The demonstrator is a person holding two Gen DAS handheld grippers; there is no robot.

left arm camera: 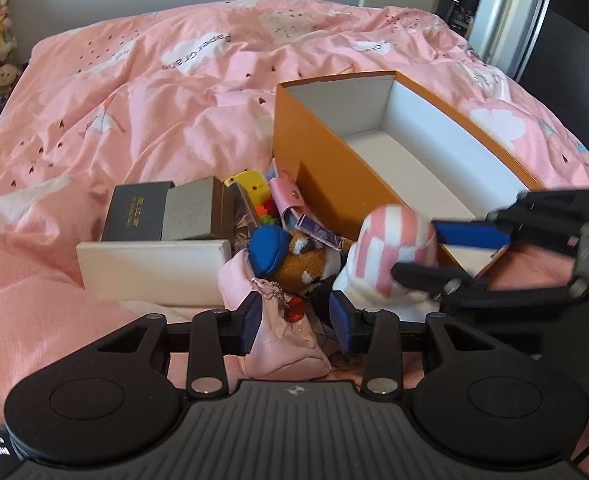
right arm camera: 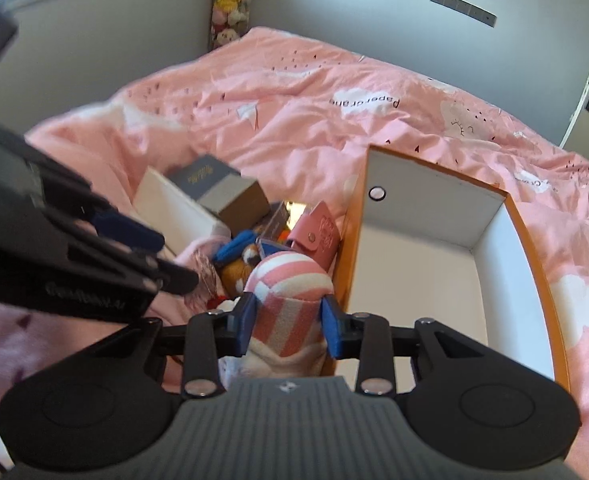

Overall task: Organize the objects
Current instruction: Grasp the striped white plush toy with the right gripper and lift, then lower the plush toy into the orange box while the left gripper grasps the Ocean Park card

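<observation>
My right gripper point(right arm camera: 288, 320) is clamped on the pink-and-white striped sock point(right arm camera: 286, 300): both blue pads press its sides, and it hangs at the near corner of the orange box point(right arm camera: 534, 264), whose white interior I see open. My left gripper point(left arm camera: 296, 316) stands half wide around a pale pink pouch point(left arm camera: 282, 344); whether its pads press the cloth I cannot tell. Small boxes point(left arm camera: 166, 216) and a brown plush toy point(left arm camera: 306, 264) lie heaped beside the box's left wall on the pink duvet point(left arm camera: 134, 100).

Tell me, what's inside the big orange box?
Nothing that shows: the orange box has bare white walls and a bare white floor. Its near end is hidden behind the right tongs and the striped sock they hold.
</observation>
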